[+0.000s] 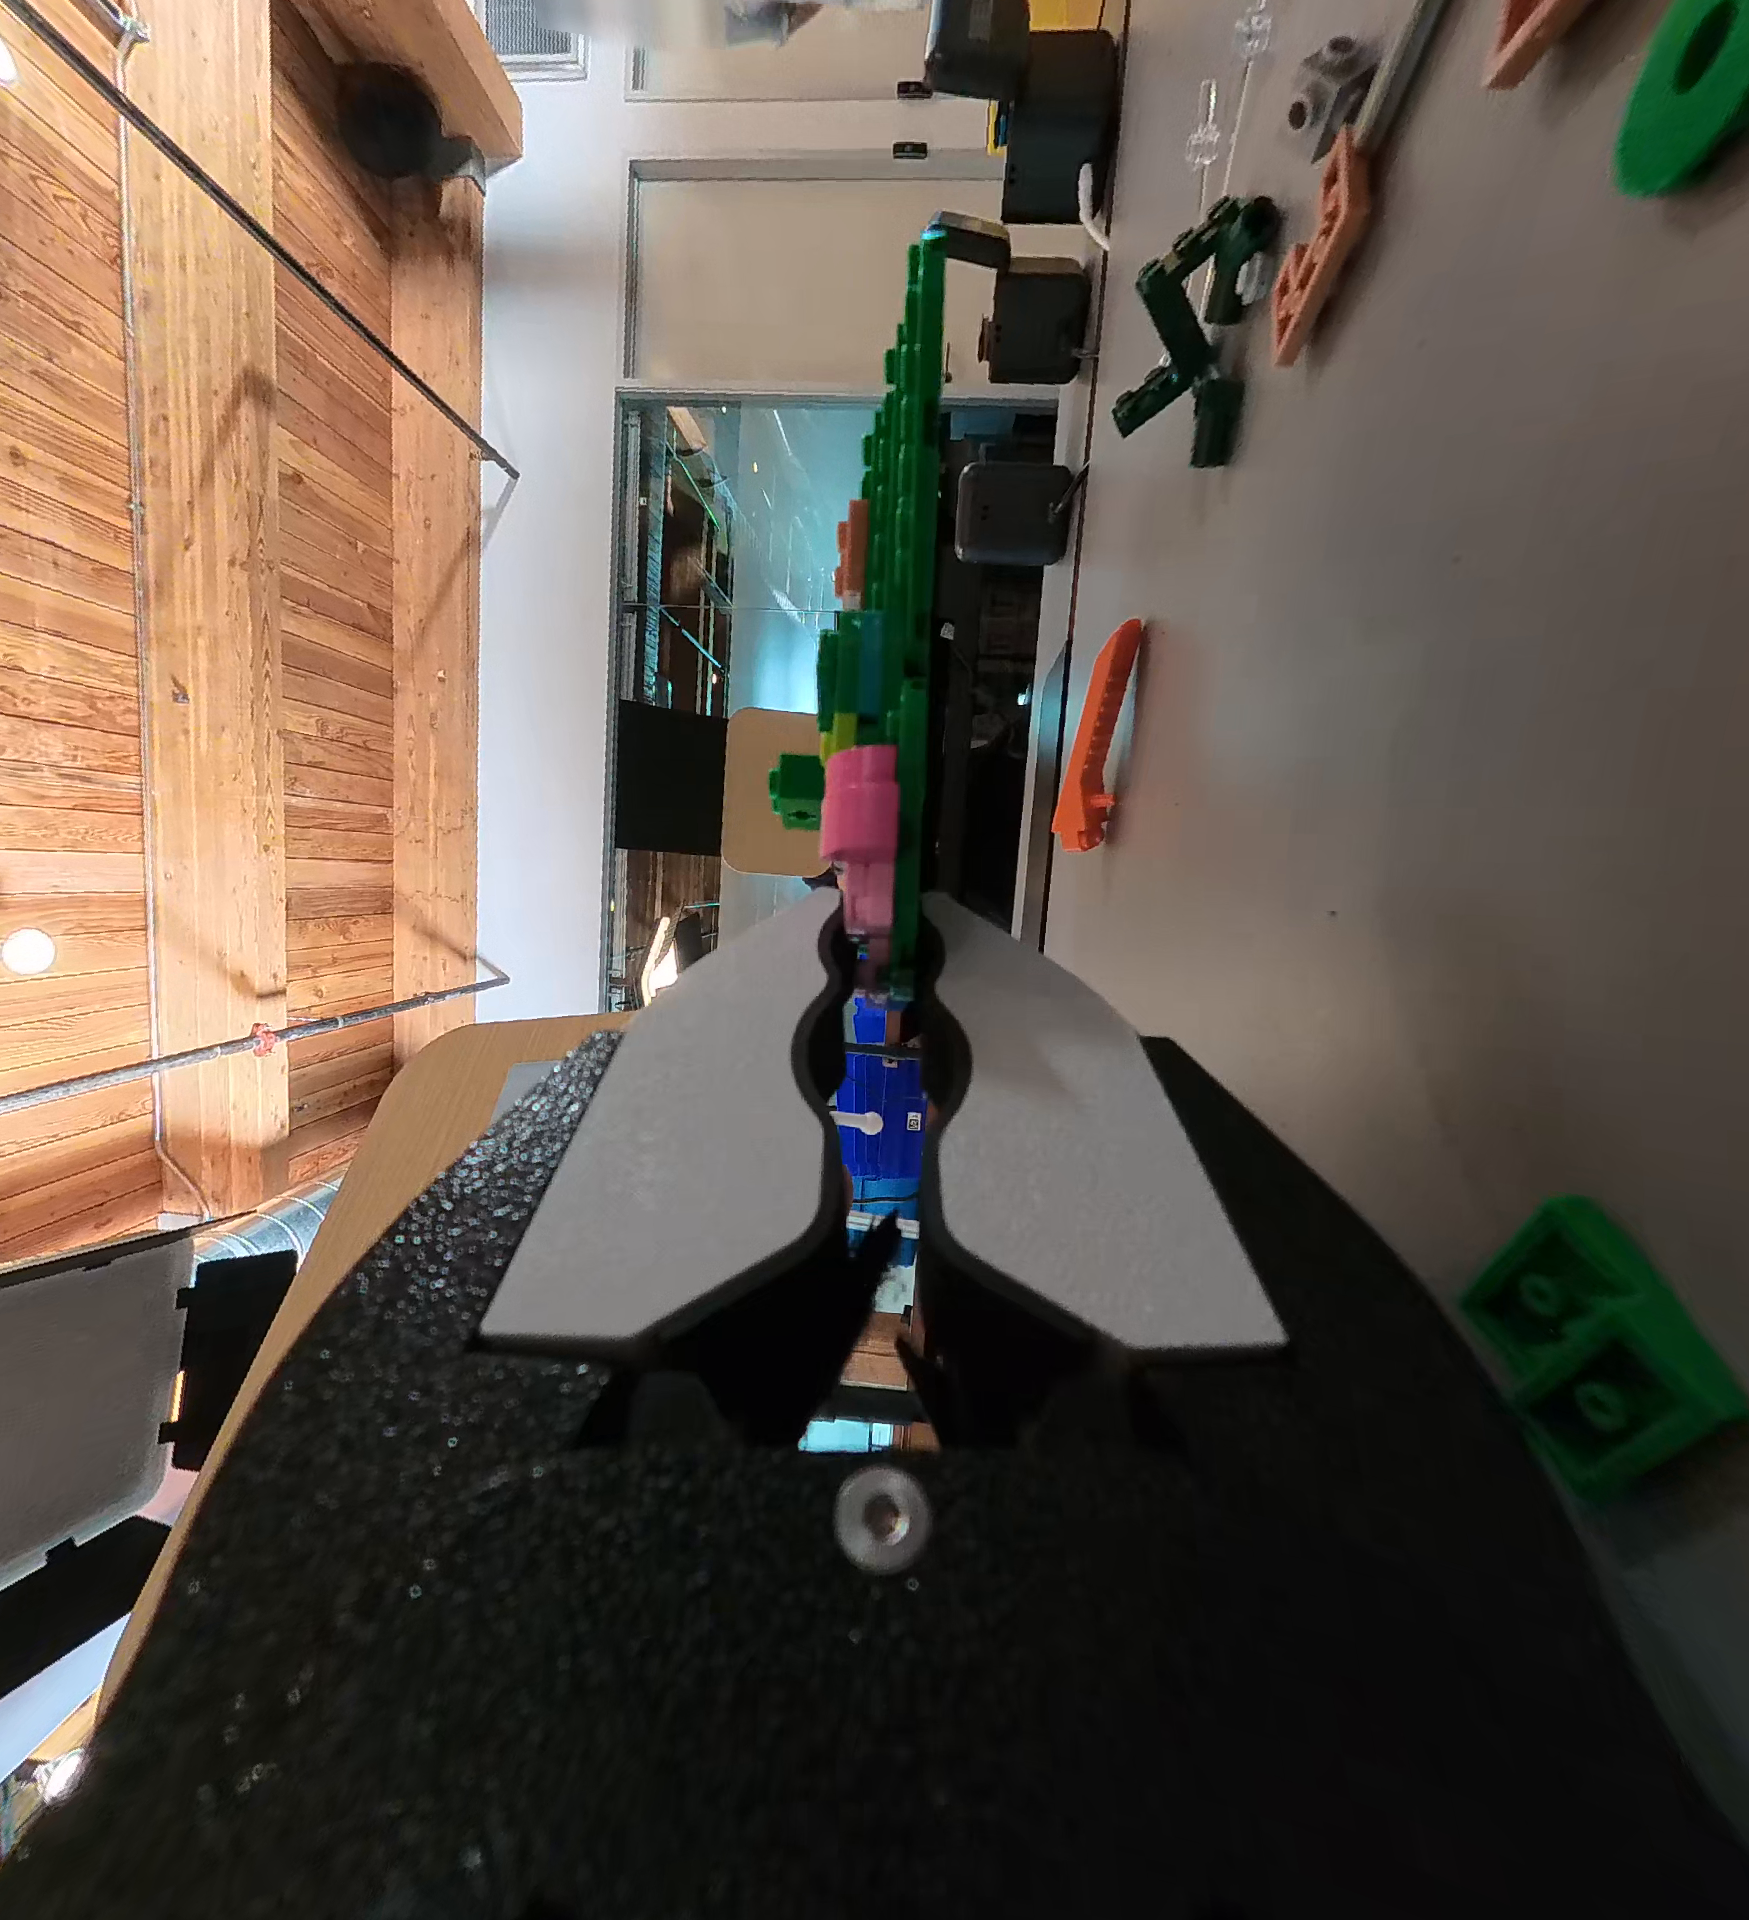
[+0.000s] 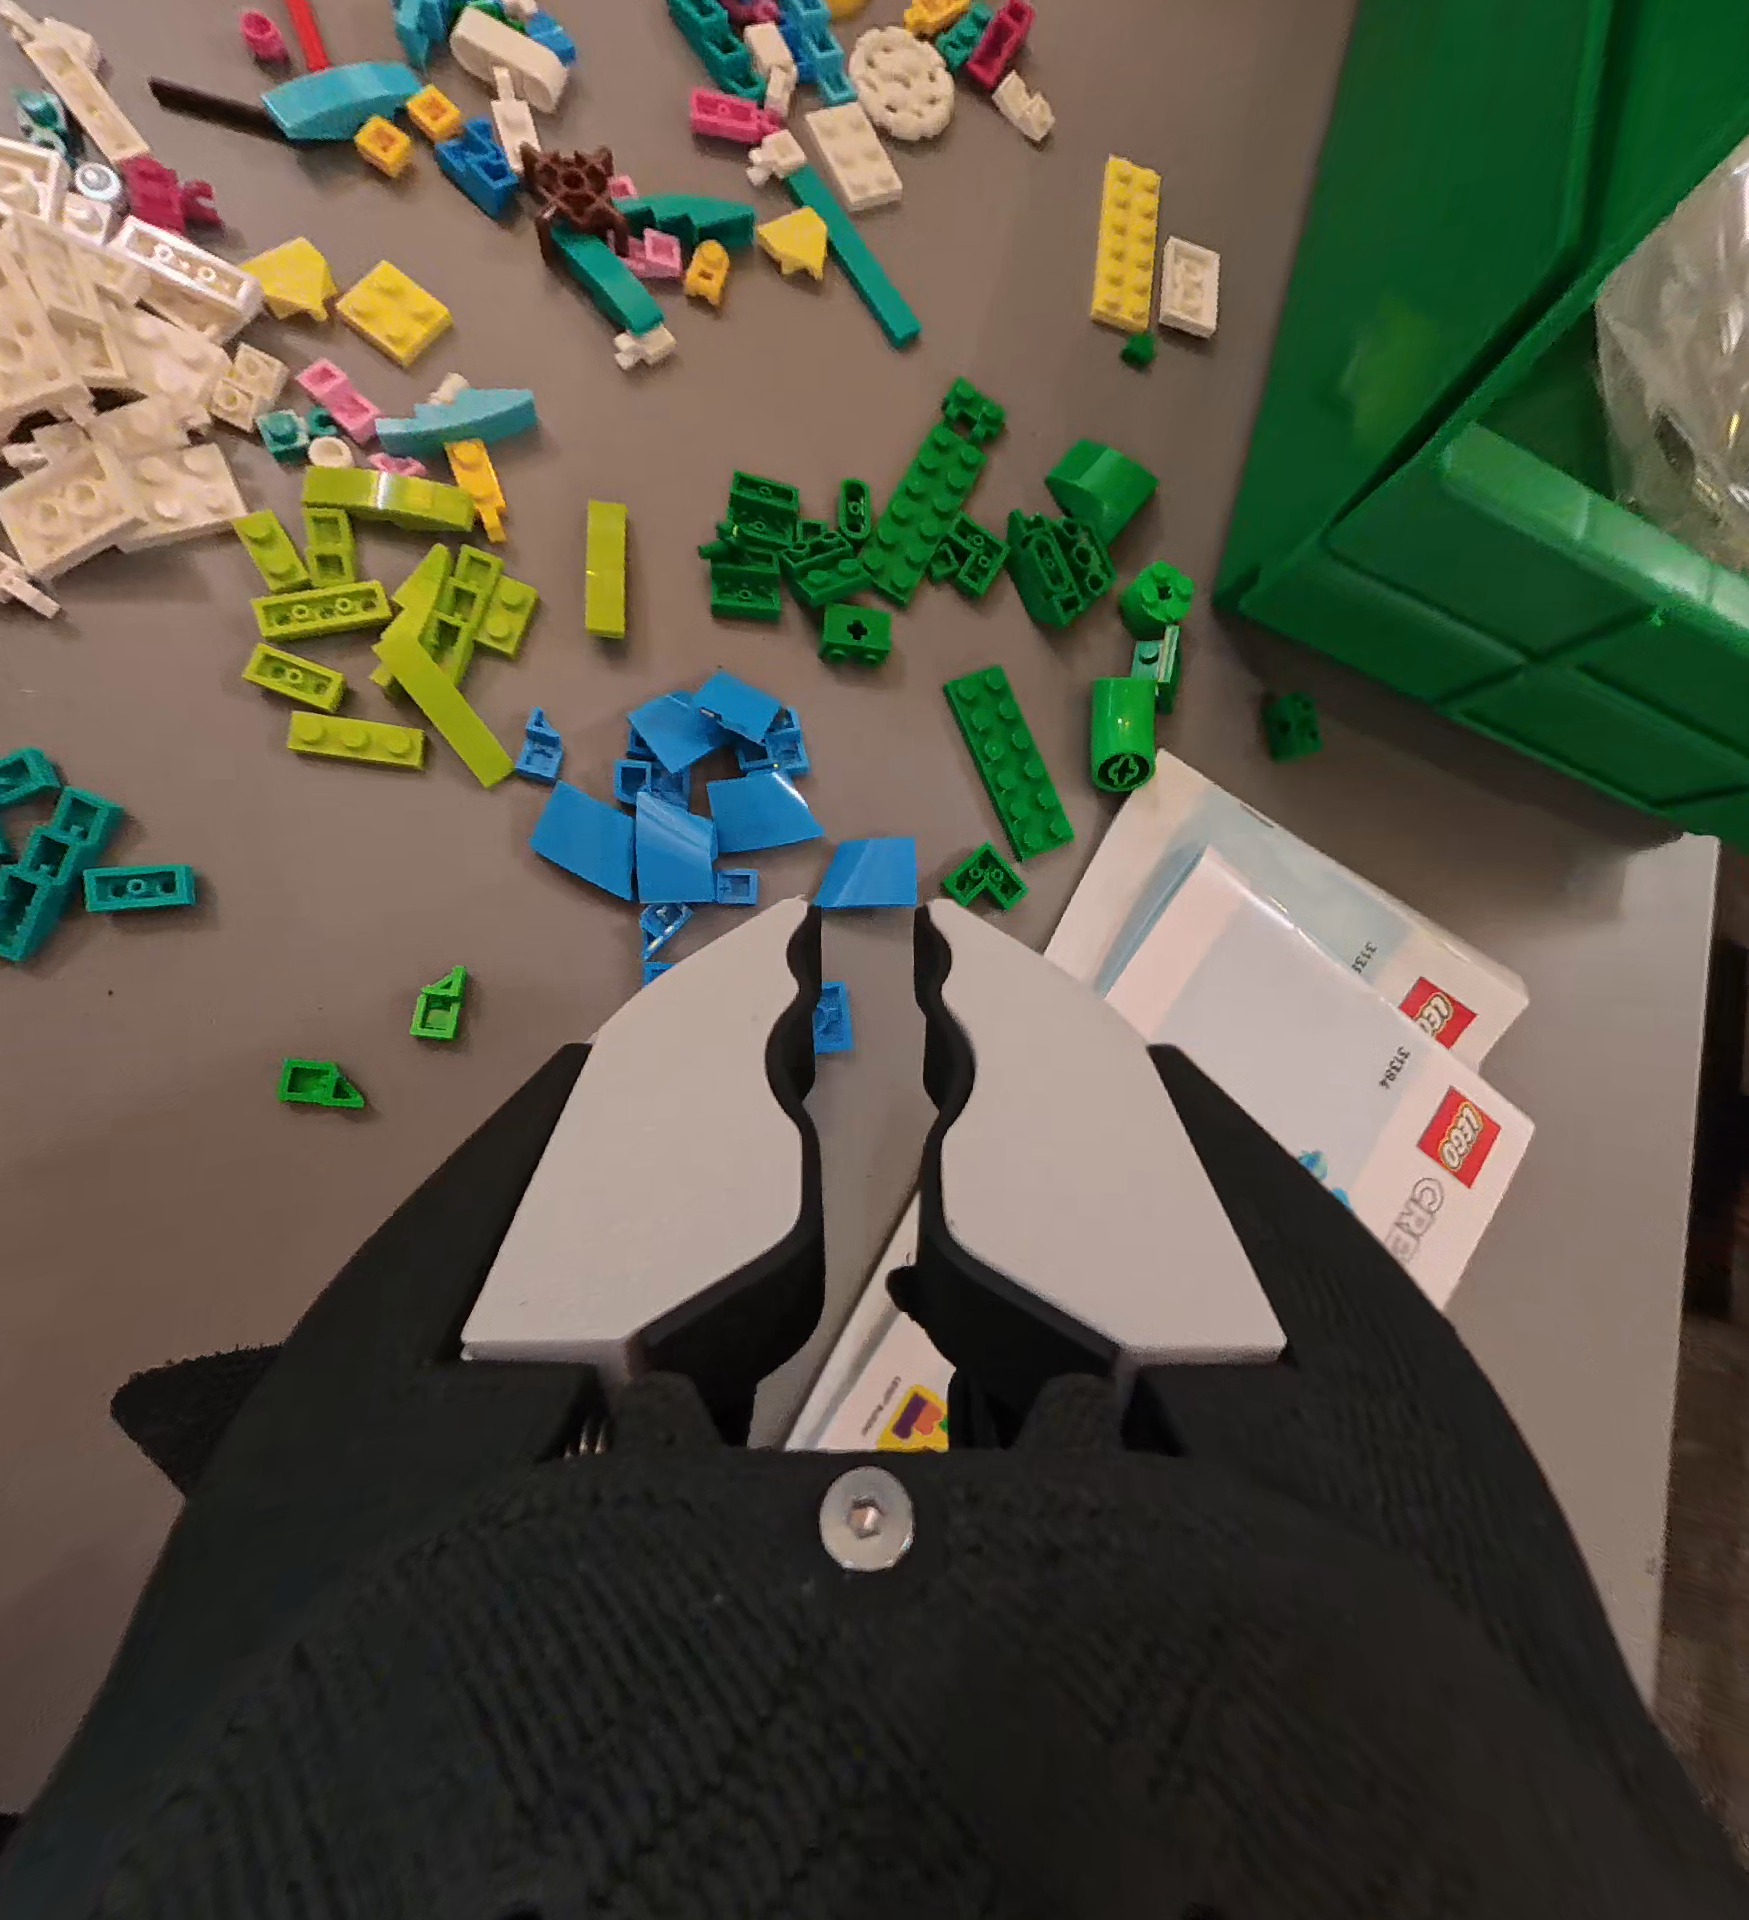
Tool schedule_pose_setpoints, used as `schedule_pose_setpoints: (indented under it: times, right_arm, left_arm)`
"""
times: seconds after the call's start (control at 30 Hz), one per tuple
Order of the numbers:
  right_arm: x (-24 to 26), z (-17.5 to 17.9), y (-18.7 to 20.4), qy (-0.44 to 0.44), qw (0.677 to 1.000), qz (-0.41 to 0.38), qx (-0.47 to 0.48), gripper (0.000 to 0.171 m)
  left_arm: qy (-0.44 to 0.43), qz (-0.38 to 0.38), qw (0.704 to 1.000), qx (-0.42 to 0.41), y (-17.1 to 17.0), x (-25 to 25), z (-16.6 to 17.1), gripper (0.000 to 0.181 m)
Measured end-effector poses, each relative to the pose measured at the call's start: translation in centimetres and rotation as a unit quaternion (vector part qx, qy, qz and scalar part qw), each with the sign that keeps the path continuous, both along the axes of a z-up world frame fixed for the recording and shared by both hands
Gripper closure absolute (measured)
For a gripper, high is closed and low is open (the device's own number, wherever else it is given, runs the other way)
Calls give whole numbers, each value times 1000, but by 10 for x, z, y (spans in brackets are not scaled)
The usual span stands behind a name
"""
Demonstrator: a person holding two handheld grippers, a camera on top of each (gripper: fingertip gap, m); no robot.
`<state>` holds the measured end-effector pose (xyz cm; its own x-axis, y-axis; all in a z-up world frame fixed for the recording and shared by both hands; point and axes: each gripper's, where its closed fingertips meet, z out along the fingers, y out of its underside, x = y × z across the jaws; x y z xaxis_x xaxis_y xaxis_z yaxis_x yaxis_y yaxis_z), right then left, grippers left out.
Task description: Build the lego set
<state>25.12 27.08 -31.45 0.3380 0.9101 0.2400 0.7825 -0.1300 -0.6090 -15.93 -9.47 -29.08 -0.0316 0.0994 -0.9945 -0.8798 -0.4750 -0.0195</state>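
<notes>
Nearest the lens in the left wrist view, the left tool (image 1: 885, 951) is clamped on the edge of a green baseplate (image 1: 917, 499), seen edge-on and held above the grey tabletop (image 1: 1472, 831); a pink brick (image 1: 859, 821) and other green, lime and orange pieces are stacked on the plate's face. On the tabletop beside it lie a bright green brick (image 1: 1602, 1351), an orange separator piece (image 1: 1098, 738) and a dark green assembly (image 1: 1192, 332). In the right wrist view, the right tool (image 2: 865, 914) hangs with its fingers apart and nothing between them, just short of a blue sloped piece (image 2: 868, 875) at the edge of a blue pile (image 2: 683, 800). Farther off lie piles sorted by colour: green bricks (image 2: 911, 540), lime pieces (image 2: 402, 613), teal pieces (image 2: 18, 852) and white plates (image 2: 49, 343). Instruction booklets (image 2: 1296, 1029) bearing a red brand logo lie to the right, near a green bin (image 2: 1535, 436).
</notes>
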Motion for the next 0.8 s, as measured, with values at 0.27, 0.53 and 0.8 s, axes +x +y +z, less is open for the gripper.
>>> schedule_pose_setpoints:
  times: [0.27, 0.53, 0.8]
  right_arm:
    - [-16, -6, -13, 22, 999, 20, -30, 159]
    - [-24, -5, -14, 26, 999, 34, -29, 160]
    - [-23, -4, -19, 43, 997, 45, -39, 161]
  left_arm:
    - [3, 3, 1000, -2, 0, 0, 0, 173]
    - [8, 3, 1000, -5, 0, 0, -1, 173]
    - [7, 3, 1000, -6, 0, 0, -2, 173]
